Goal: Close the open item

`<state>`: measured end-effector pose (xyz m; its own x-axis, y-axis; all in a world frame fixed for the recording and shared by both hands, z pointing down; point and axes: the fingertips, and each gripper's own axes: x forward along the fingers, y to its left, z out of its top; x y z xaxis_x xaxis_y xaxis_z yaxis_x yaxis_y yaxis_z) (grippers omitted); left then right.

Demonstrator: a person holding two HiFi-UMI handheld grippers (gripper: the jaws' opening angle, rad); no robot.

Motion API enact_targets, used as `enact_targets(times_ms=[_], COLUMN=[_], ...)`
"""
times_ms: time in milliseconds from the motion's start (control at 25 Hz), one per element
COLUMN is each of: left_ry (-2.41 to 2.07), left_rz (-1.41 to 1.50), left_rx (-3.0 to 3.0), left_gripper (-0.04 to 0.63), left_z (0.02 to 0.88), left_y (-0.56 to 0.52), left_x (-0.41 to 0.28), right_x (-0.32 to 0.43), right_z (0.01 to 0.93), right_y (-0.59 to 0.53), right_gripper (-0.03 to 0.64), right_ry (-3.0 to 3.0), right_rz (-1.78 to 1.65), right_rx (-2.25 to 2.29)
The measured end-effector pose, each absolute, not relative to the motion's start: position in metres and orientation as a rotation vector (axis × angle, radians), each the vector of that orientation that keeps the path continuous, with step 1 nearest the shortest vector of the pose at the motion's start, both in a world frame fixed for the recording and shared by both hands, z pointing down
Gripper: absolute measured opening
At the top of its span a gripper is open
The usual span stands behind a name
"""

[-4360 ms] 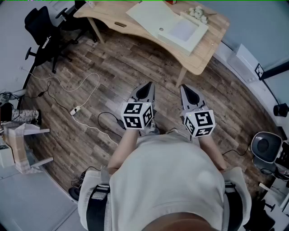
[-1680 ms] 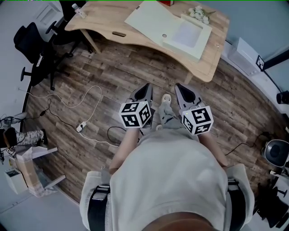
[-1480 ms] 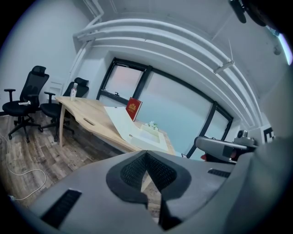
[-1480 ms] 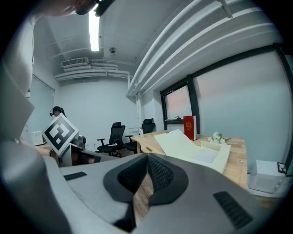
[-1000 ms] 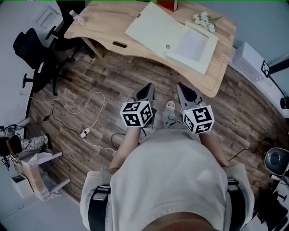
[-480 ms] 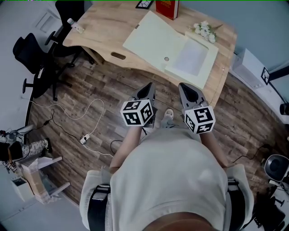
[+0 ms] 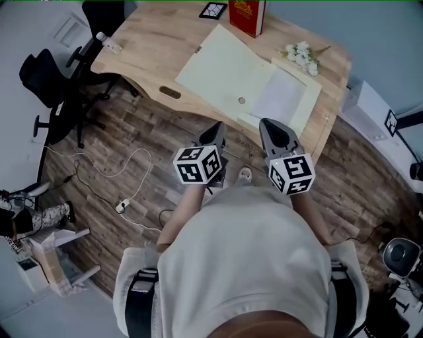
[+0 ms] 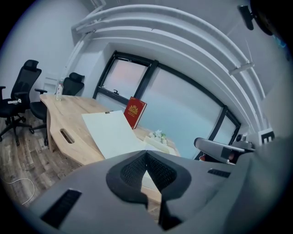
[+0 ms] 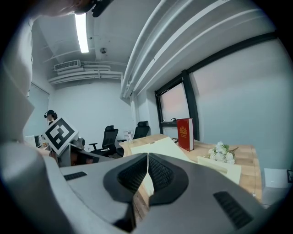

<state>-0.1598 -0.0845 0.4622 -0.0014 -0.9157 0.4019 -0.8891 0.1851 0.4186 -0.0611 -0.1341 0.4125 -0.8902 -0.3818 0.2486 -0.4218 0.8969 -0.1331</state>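
Note:
A pale cream folder [image 7: 228, 72] lies open on the wooden table [image 7: 145, 39], its lid spread left and a white sheet [image 7: 281, 99] in its right half. It also shows in the left gripper view as the folder [image 8: 112, 132] and in the right gripper view as the folder [image 9: 160, 147]. My left gripper [image 7: 216, 127] and right gripper [image 7: 268, 123] are held side by side over the floor, just short of the table's near edge. Both are shut with nothing in them: left gripper [image 8: 146, 154], right gripper [image 9: 147, 156].
A red book [image 7: 248, 14] stands at the table's back, white flowers [image 7: 301, 56] to its right, a bottle [image 7: 106, 43] at the left end. Black office chairs [image 7: 49, 72] stand left of the table. A white cable [image 7: 125, 171] lies on the wood floor.
The person has walked toward the table, which now lies much nearer the grippers' tips. Both grippers stayed shut and side by side.

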Motion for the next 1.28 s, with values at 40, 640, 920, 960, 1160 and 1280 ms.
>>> enact_targets(times_ms=[40,640,920,960,1160,1280], left_ry=[-1.875,-1.903,-1.951,-1.957,-1.970,-1.974], left_rz=[-0.062,-0.079,-0.053,-0.048,-0.021,0.015], left_rx=[1.691,1.667,1.641,1.638,1.642,1.659], left_gripper=[0.020,0.020,0.020,0.020,0.020,0.020], left_z=[0.462,0.471,0.469,0.469,0.469,0.467], left_y=[-0.090,-0.145,-0.147,-0.147,-0.150,-0.154], left_x=[-0.162,-0.192,-0.213,-0.217,-0.233,-0.245], right_x=[-0.063,-0.076,-0.072,-0.072,-0.071,-0.070], right_z=[0.414,0.426,0.425,0.424,0.428,0.431], right_y=[-0.140,-0.197,-0.202,-0.202,-0.200,-0.200], right_gripper=[0.020,0.020,0.020,0.020,0.020,0.020], right_ry=[-2.844,-2.832,-2.840,-2.842,-2.834,-2.825], right_rz=[0.270,0.250,0.263,0.266,0.263,0.265], right_rx=[0.611,0.588,0.603,0.604,0.614,0.622])
